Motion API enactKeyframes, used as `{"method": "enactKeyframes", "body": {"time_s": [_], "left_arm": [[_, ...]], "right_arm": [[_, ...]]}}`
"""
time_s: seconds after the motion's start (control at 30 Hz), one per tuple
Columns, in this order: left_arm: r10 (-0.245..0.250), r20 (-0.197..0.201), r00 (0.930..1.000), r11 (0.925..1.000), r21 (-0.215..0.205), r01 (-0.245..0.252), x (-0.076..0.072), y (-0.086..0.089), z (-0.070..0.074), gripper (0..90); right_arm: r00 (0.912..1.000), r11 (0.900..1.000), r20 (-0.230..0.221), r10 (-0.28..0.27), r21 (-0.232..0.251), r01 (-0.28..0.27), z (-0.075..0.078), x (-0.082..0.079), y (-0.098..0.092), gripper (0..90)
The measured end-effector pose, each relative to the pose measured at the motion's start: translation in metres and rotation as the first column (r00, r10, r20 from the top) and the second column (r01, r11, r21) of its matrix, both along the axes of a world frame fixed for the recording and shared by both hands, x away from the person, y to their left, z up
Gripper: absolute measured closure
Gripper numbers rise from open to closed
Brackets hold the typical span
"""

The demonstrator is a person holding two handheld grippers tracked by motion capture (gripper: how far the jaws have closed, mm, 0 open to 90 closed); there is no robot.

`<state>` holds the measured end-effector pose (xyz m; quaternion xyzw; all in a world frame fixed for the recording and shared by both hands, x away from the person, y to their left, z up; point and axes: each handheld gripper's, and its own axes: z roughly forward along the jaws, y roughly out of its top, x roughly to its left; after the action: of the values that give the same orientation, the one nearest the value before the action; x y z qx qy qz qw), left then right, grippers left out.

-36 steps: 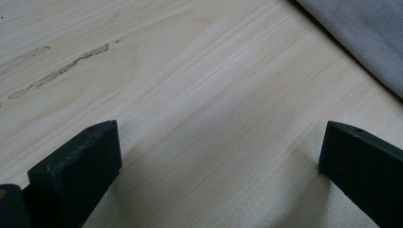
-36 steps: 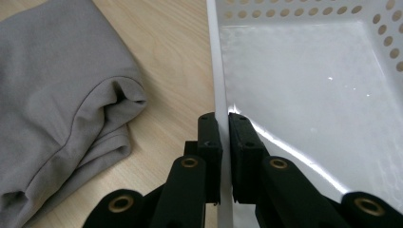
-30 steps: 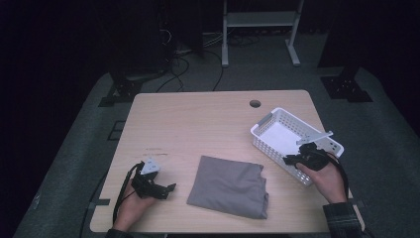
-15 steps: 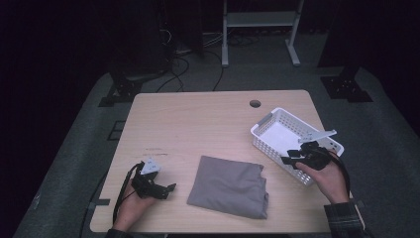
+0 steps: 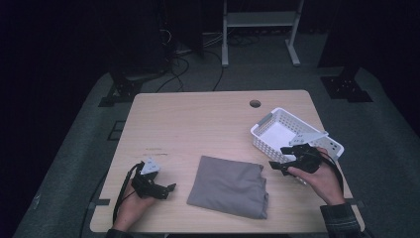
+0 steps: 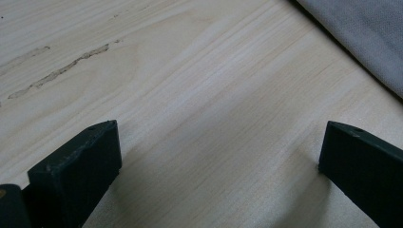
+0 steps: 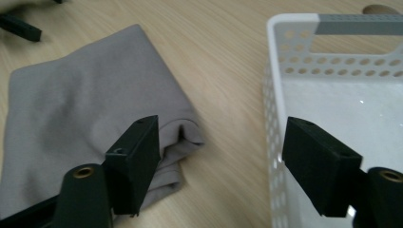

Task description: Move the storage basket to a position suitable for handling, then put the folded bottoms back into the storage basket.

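A folded grey cloth [image 5: 228, 186] lies flat near the front of the wooden table [image 5: 198, 124]. To its right stands a white perforated basket [image 5: 262, 144], with nothing visible inside it. My left gripper [image 5: 167, 191] rests on the table just left of the cloth, open. The left gripper view has its jaws [image 6: 218, 137] wide apart over bare wood, with the cloth's edge [image 6: 361, 33] at the top right. My right gripper [image 5: 277, 156] hovers between cloth and basket, open. Its jaws [image 7: 223, 137] frame the cloth's folded corner [image 7: 85, 114] and the basket's wall [image 7: 273, 71].
A round cable hole [image 5: 255, 103] sits near the table's far edge. Faint scuff marks [image 5: 153, 154] streak the wood beyond my left gripper. A white frame [image 5: 257, 20] and cables [image 5: 178, 54] stand on the dark floor behind the table.
My right gripper has drifted slightly left, from over the basket's near rim toward the cloth. The left gripper, cloth and basket have stayed put.
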<state>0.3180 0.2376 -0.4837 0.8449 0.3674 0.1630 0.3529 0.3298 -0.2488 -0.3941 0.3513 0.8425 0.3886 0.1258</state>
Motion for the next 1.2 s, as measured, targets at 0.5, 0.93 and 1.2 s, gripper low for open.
{"method": "enactKeyframes", "body": {"time_s": [0.5, 0.93, 1.2], "left_arm": [[0.0, 0.0, 1.0, 1.0, 0.001, 0.0, 0.0, 0.0, 0.0, 0.0], [0.0, 0.0, 1.0, 1.0, 0.0, 0.0, 0.0, 0.0, 0.0, 0.0], [0.0, 0.0, 1.0, 1.0, 0.0, 0.0, 0.0, 0.0, 0.0, 0.0]], "right_arm": [[0.9915, 0.992, -0.002, 0.13, -0.005, -0.13, -0.004, -0.007, 0.031, 15.4], [0.9763, 0.976, -0.018, 0.215, -0.02, -0.216, -0.014, -0.019, 0.063, 10.2], [0.9623, 0.963, -0.04, 0.269, -0.023, -0.27, -0.02, -0.026, 0.079, 9.5]]}}
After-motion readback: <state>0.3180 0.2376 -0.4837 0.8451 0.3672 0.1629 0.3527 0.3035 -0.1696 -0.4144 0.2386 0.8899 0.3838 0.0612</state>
